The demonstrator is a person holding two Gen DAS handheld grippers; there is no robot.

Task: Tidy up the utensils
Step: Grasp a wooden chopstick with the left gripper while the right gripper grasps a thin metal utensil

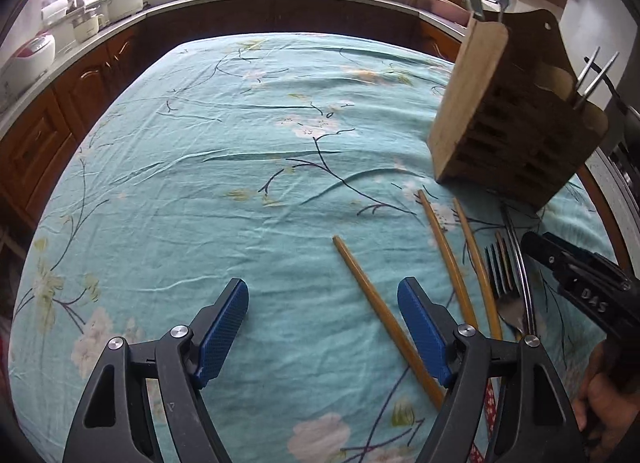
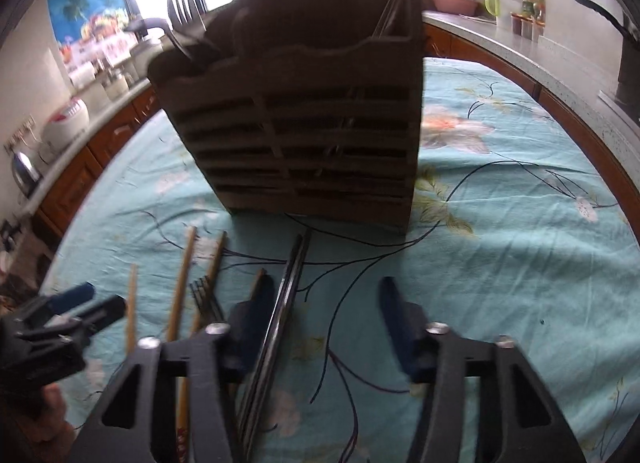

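On the teal floral tablecloth (image 1: 240, 143), my left gripper (image 1: 322, 299) hangs spread wide with nothing between its blue pads; 1 wooden chopstick (image 1: 384, 315) runs under its right finger. 2 more chopsticks (image 1: 448, 259) lie beside it, then a fork (image 1: 506, 279) and a metal utensil handle (image 2: 286, 295). My right gripper (image 2: 328, 303) is partly spread, the metal handle between the jaws just beside the left pad; contact unclear, frame blurred. Wooden slatted utensil holder (image 2: 320, 135) stands upright just beyond the loose pieces, with forks and metal chopsticks already in it.
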